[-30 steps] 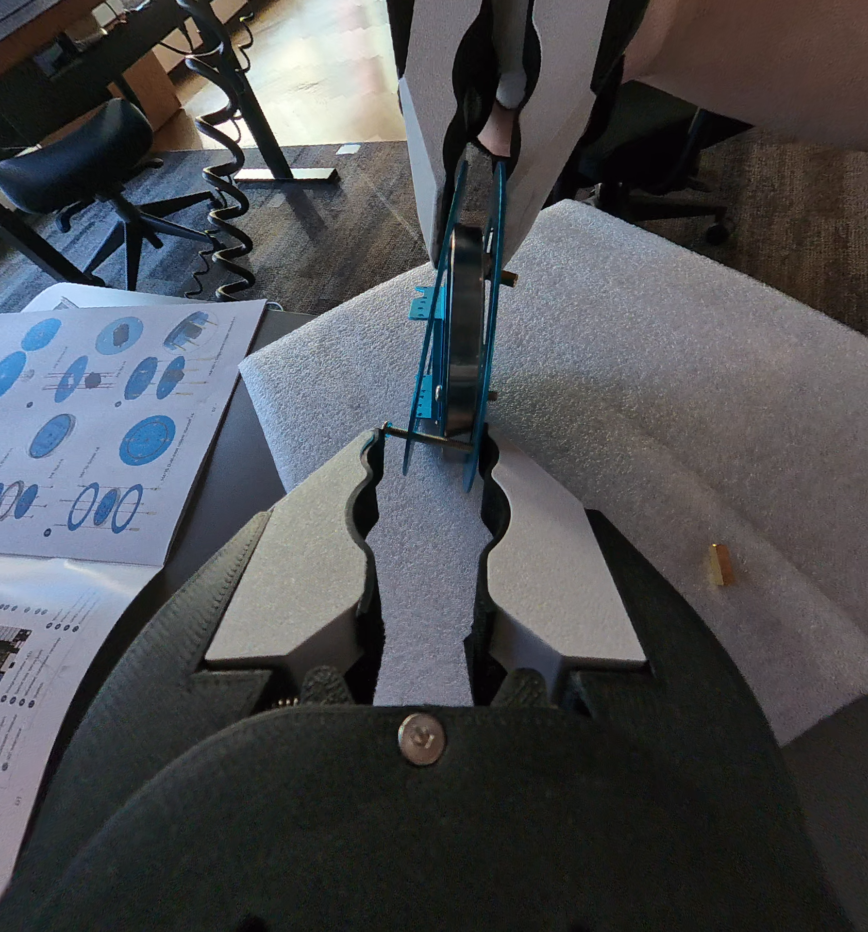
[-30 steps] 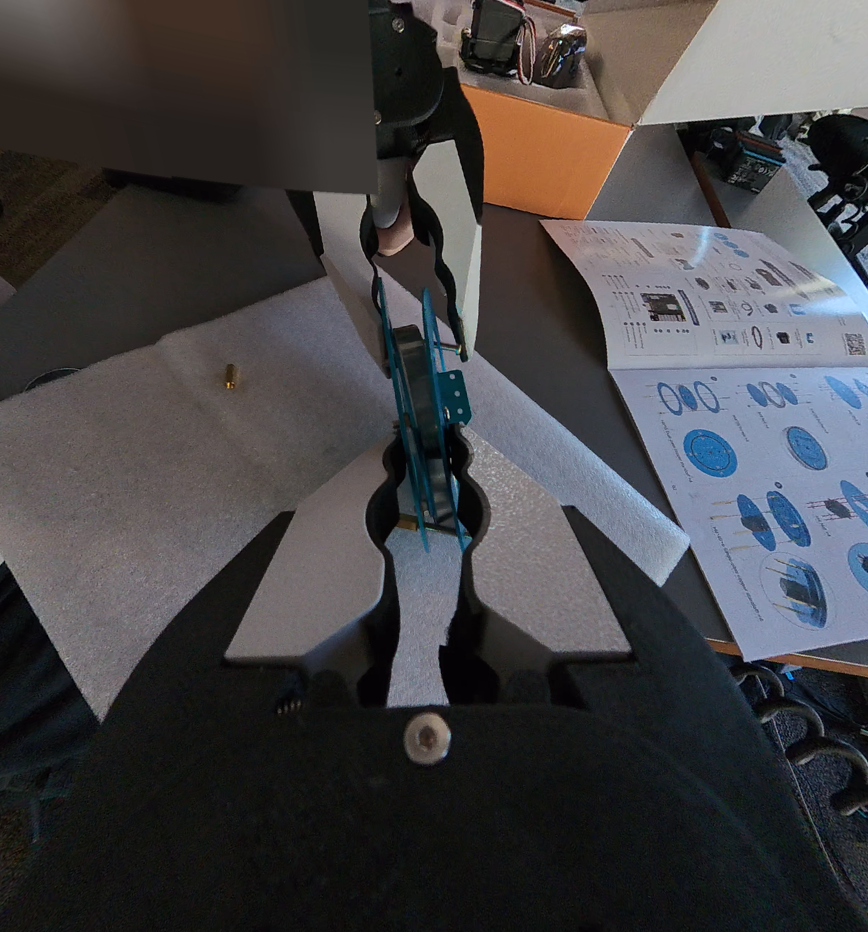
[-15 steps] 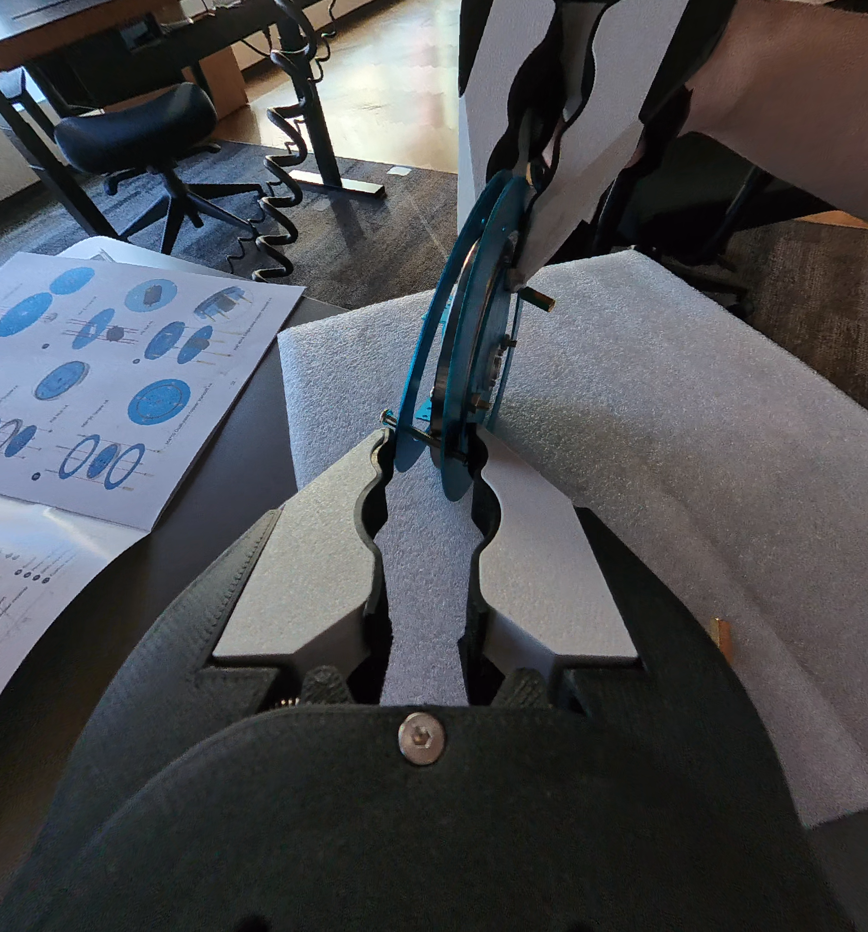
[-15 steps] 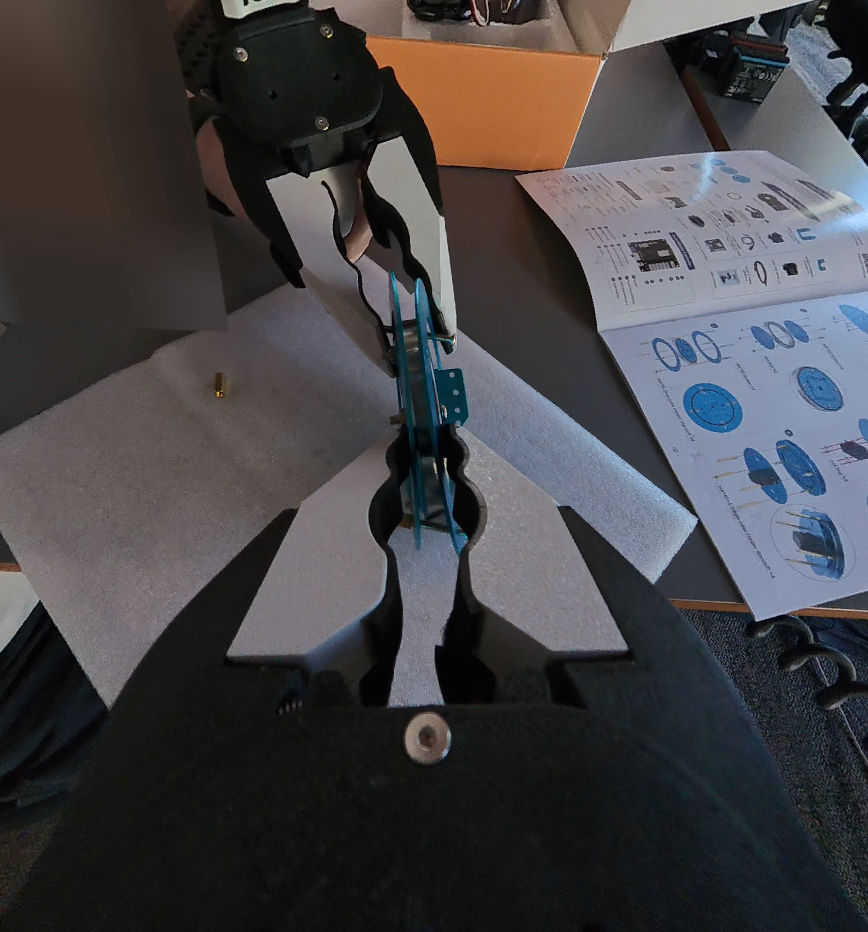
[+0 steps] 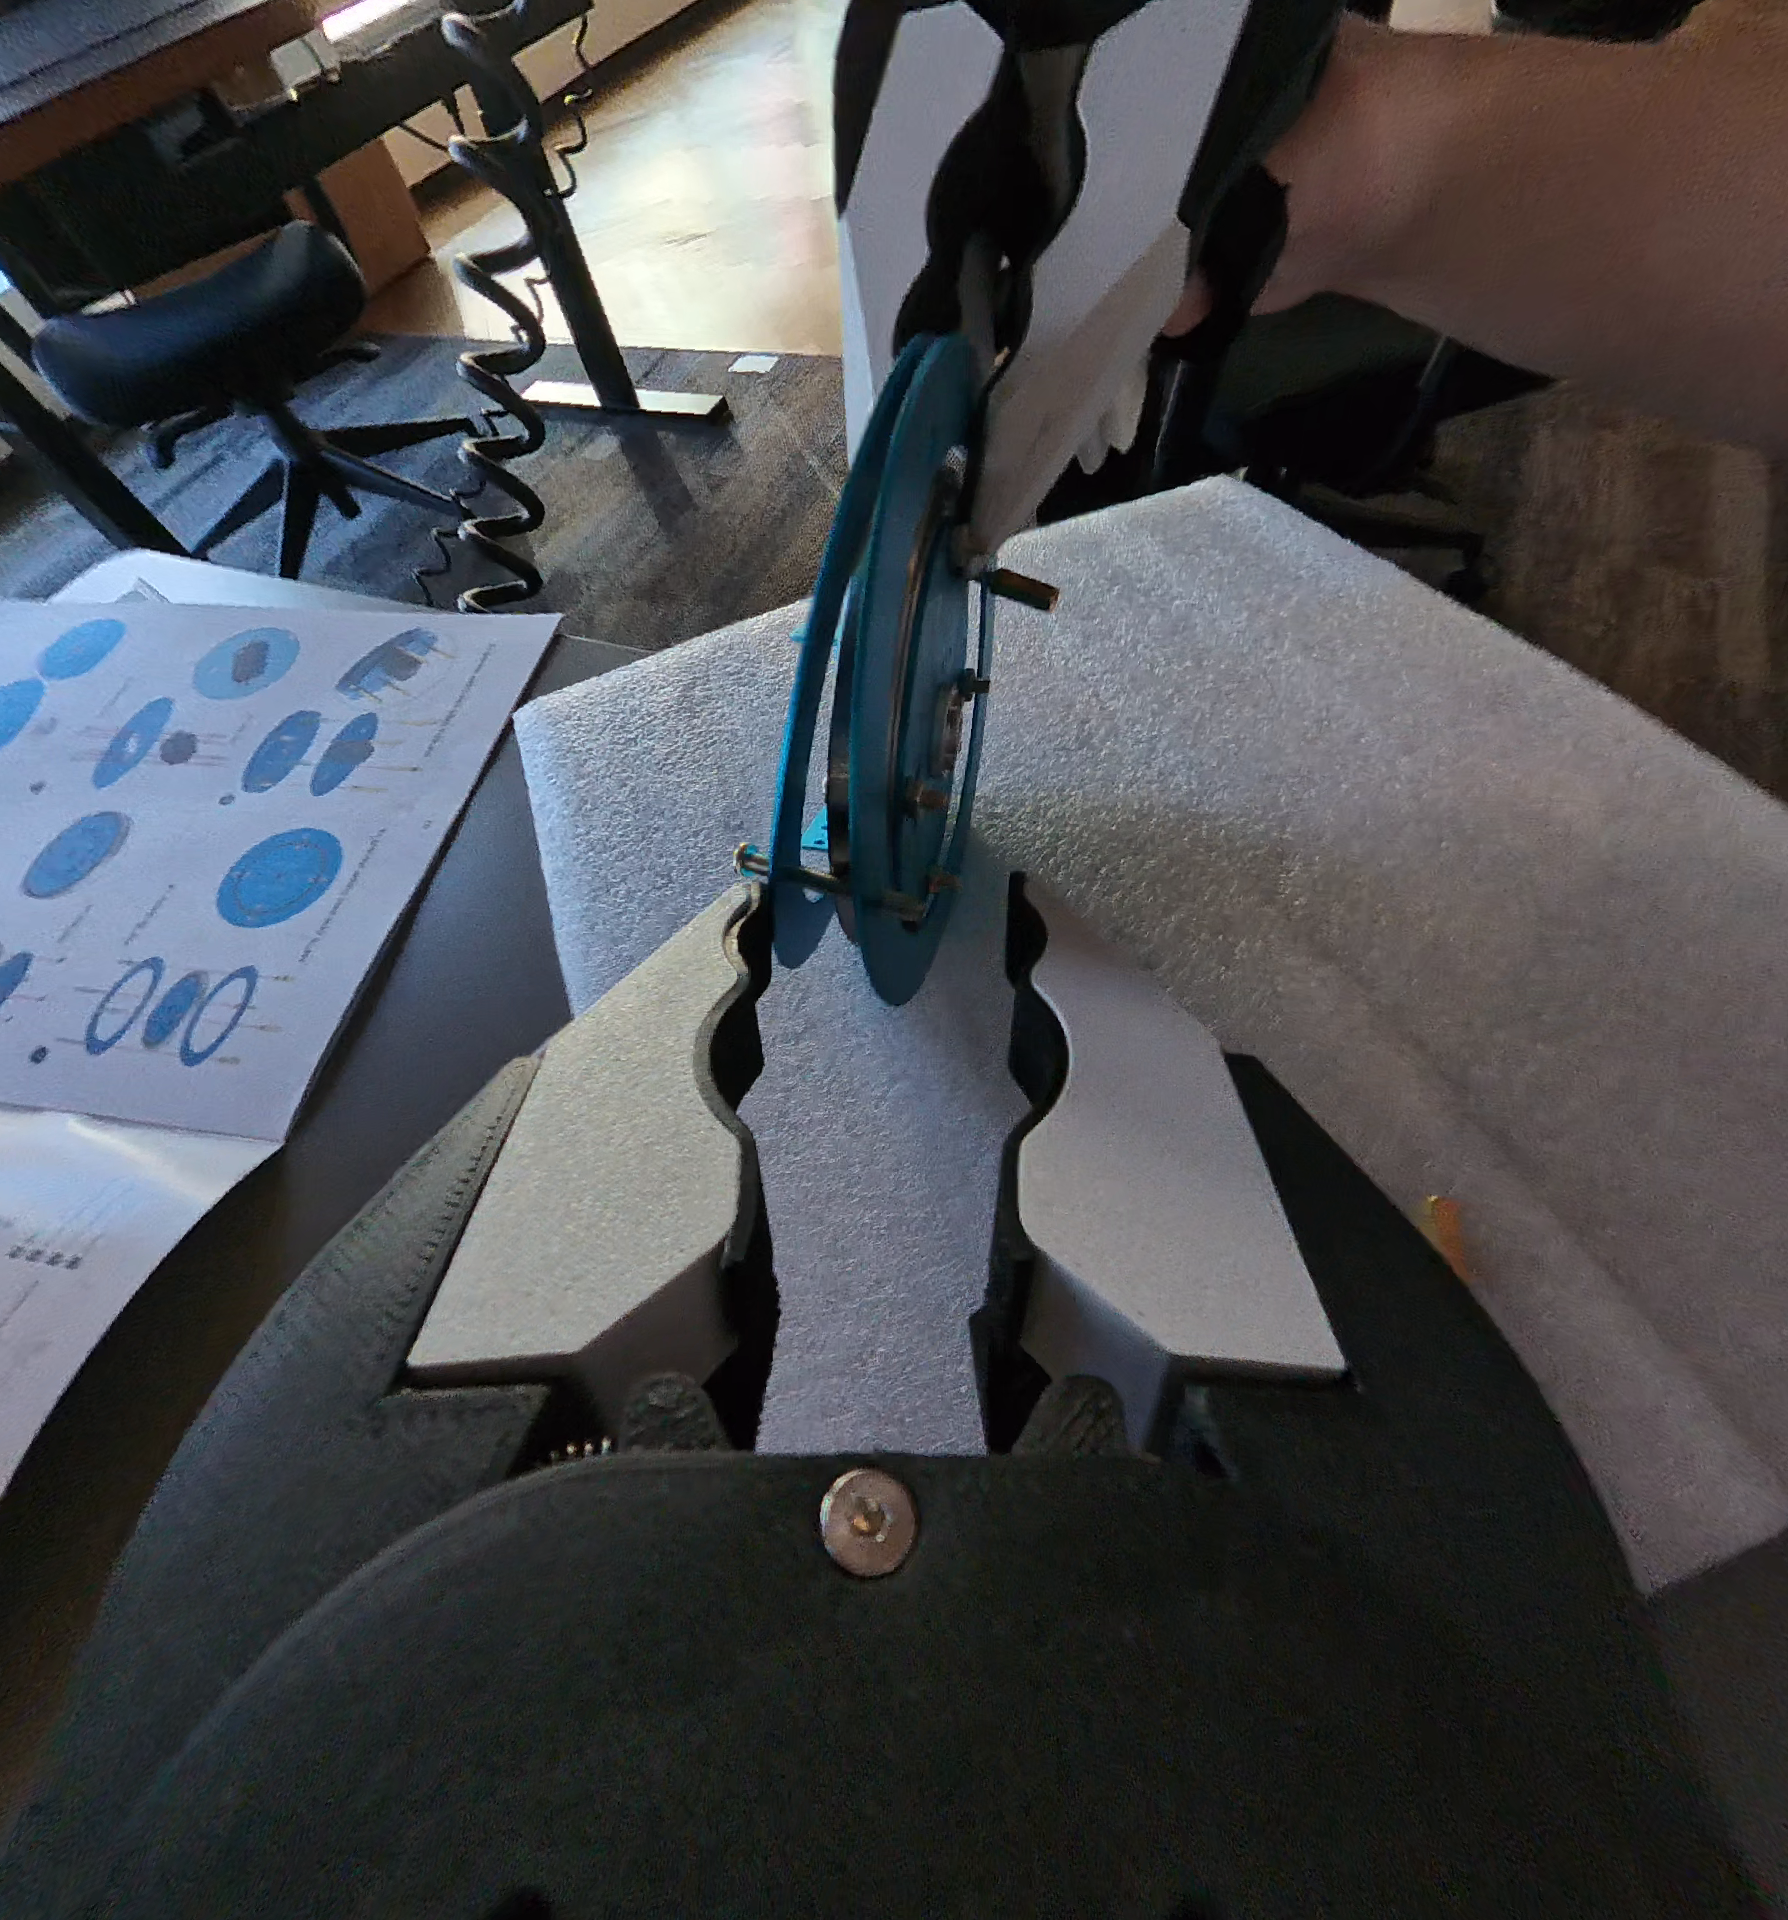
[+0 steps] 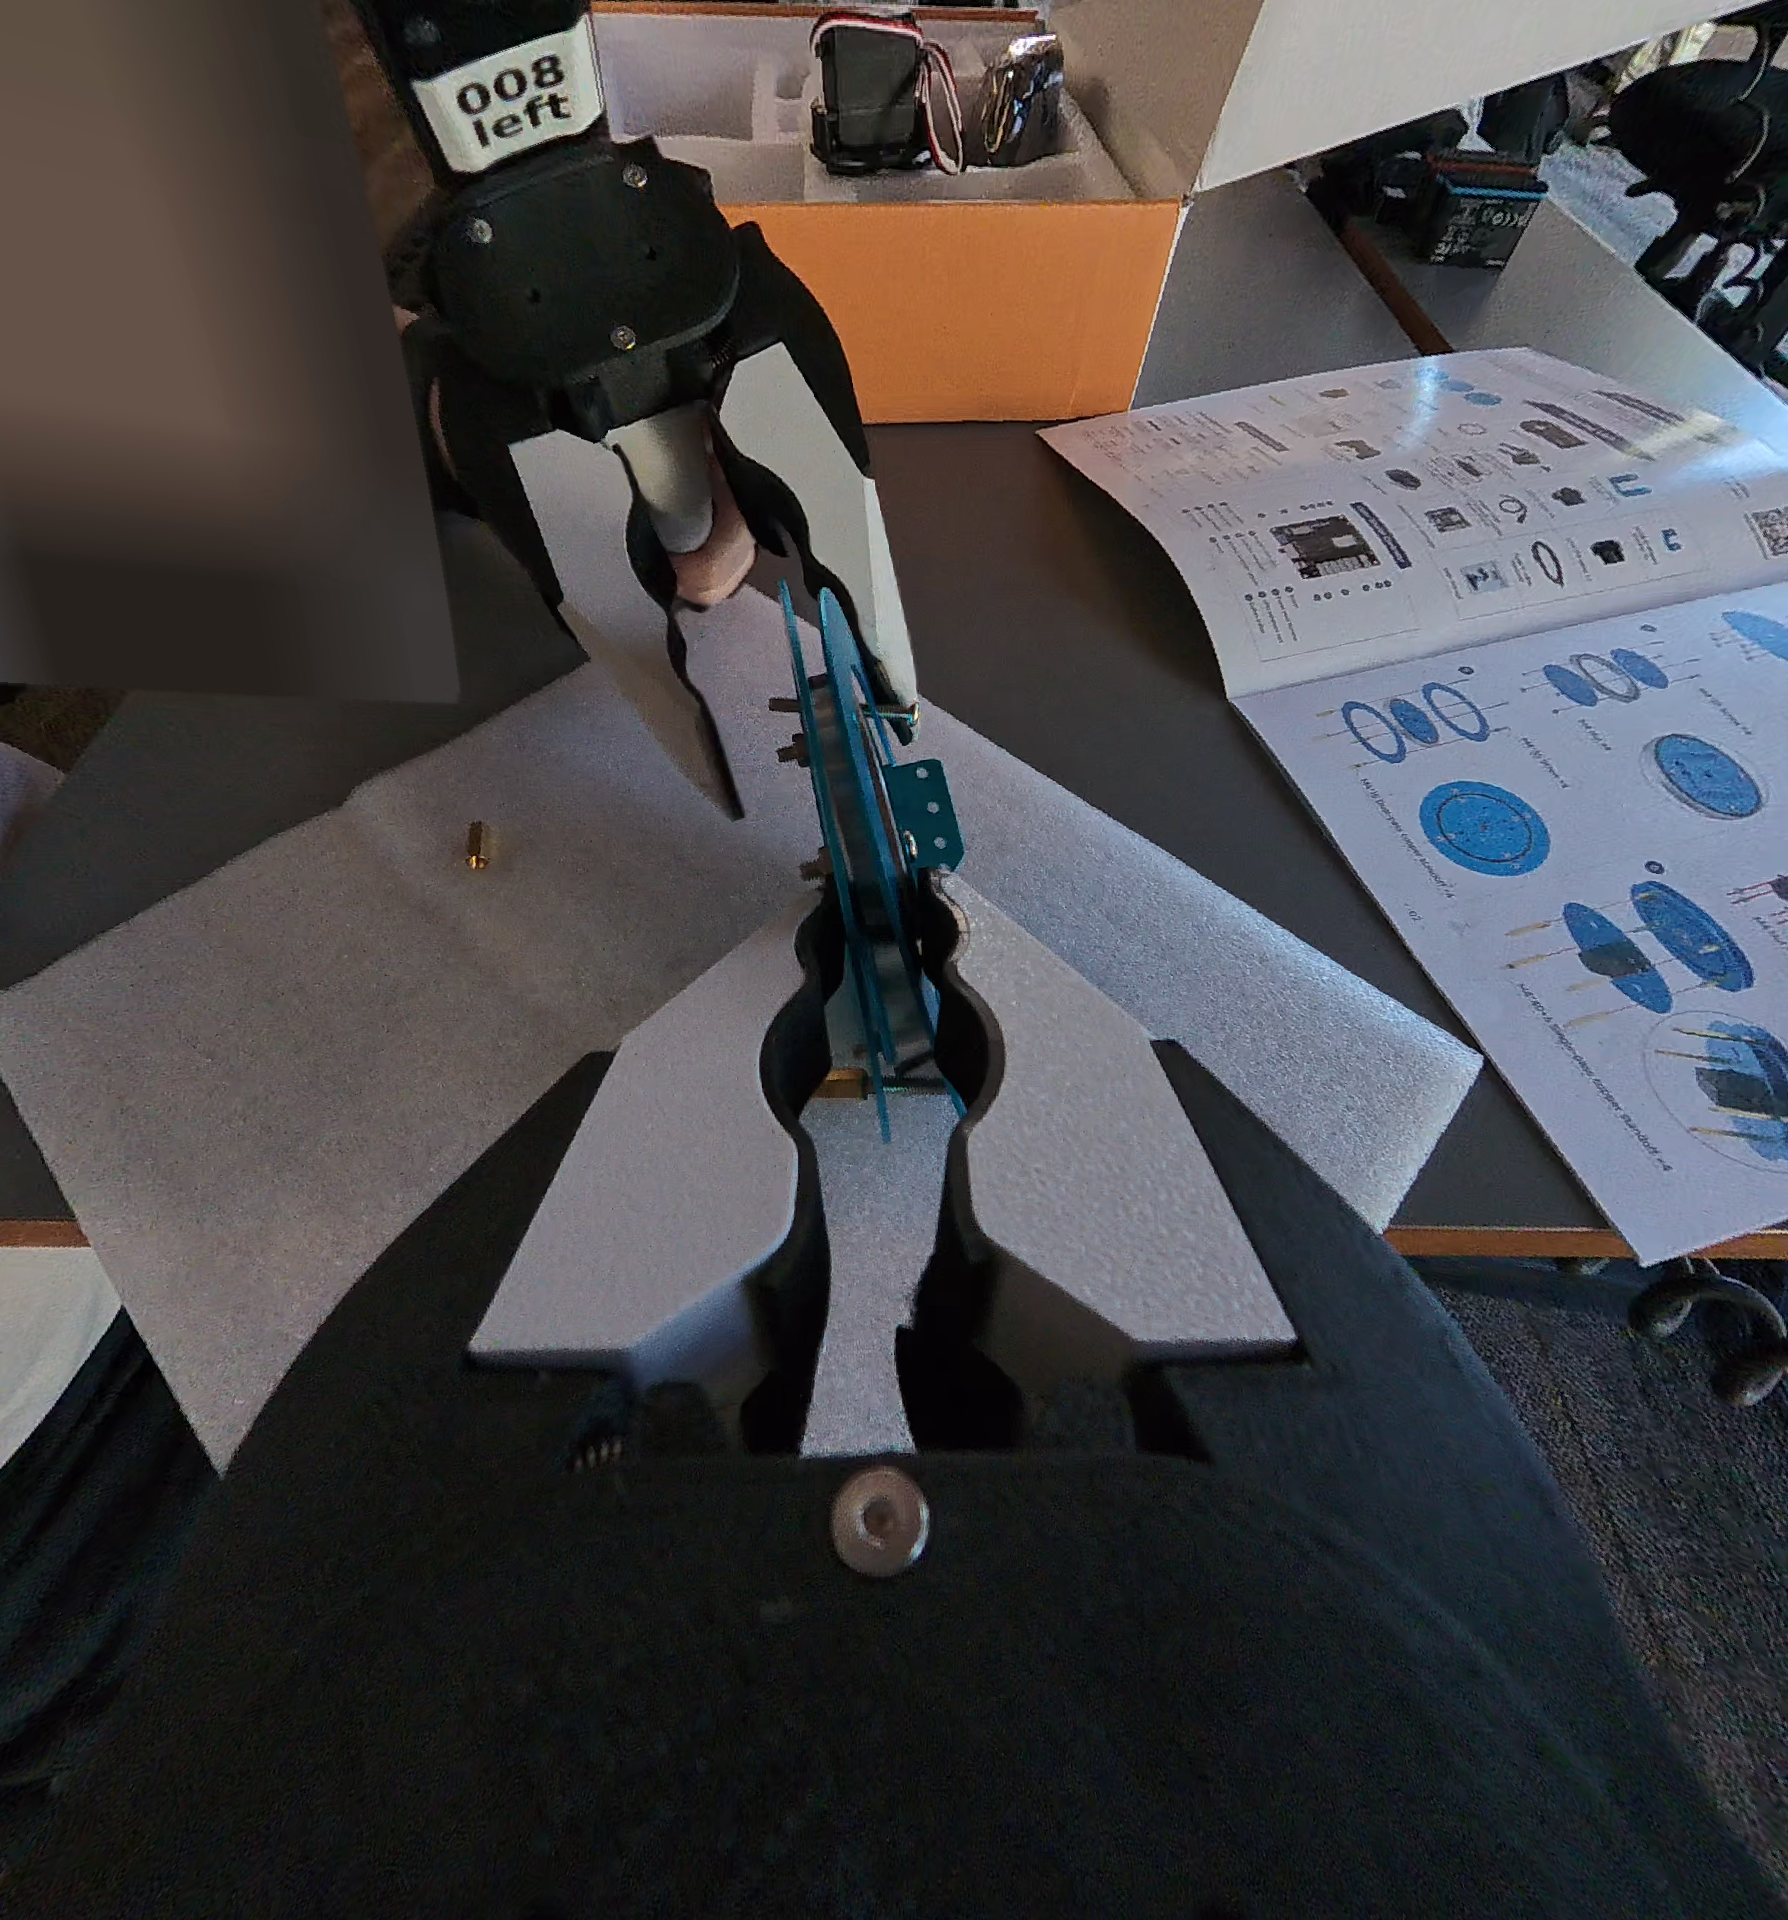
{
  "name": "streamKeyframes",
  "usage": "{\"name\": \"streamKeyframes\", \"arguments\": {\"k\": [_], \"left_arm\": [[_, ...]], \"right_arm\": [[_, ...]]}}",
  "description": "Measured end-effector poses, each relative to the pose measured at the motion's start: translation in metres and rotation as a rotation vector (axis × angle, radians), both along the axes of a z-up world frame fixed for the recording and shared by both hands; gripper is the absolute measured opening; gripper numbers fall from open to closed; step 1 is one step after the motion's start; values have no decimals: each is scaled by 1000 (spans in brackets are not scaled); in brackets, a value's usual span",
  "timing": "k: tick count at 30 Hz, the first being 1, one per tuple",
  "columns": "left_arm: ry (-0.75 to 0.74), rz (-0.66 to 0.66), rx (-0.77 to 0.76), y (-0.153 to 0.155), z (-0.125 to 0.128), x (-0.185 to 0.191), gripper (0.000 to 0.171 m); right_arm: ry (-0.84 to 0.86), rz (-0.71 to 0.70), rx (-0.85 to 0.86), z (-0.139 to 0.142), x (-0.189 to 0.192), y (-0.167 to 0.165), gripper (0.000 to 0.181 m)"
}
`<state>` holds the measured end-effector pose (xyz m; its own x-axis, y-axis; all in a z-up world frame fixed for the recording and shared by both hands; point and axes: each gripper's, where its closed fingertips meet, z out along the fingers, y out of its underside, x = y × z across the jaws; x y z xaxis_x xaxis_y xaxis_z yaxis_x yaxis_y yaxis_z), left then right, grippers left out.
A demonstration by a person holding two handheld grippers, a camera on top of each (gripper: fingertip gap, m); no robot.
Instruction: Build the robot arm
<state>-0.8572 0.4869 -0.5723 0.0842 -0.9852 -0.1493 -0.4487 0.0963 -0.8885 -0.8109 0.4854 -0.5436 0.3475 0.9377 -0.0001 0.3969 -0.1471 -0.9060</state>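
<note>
1. The right gripper [image 6: 885, 997] is clenched on the near rim of the blue disc assembly [image 6: 854, 831], held on edge above the white foam sheet [image 6: 350, 987].
2. The left gripper [image 5: 879, 914] is released; the assembly's lower rim sits between its spread fingers [image 5: 599, 1174].
3. A brass standoff [image 6: 475, 845] lies left of the right fingers.
4. An open instruction booklet [image 6: 1555, 790] lies on the counter [image 6: 1066, 582] to their right.

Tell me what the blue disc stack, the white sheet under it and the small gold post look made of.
Blue disc stack: thin rigid plates, even blue sheen, probably anodised metal, though acrylic is possible.
White sheet: soft packing foam, going by its pebbly, creased surface.
Small gold post: shiny yellow metal, likely brass.
</note>
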Motion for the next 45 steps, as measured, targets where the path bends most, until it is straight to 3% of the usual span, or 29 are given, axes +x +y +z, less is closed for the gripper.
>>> {"name": "streamKeyframes", "arguments": {"k": [4,10,15,23,29,33,37,40,45], "left_arm": [[20,-18,124,7,-1,-3,26],[24,7,238,10,1,-3,25],[-30,93,126,10,4,2,29],[-28,132,153,12,7,-1,25],[-15,-26,117,-8,8,-6,53],[-43,-47,101,0,20,-15,75],[34,-101,160,1,14,-10,73],[75,-176,202,-5,11,-6,57],[136,-202,286,-2,0,-5,51]], "right_arm": [[22,13,-13,0,0,1,12],[65,-7,-15,0,2,4,12],[119,-33,-24,0,5,6,12],[146,-97,-24,0,3,3,12],[156,-71,15,0,6,-3,12],[154,-41,35,0,6,-6,12],[132,17,62,0,3,-10,12],[122,61,62,0,2,-10,11],[136,145,19,0,2,-9,12]]}}
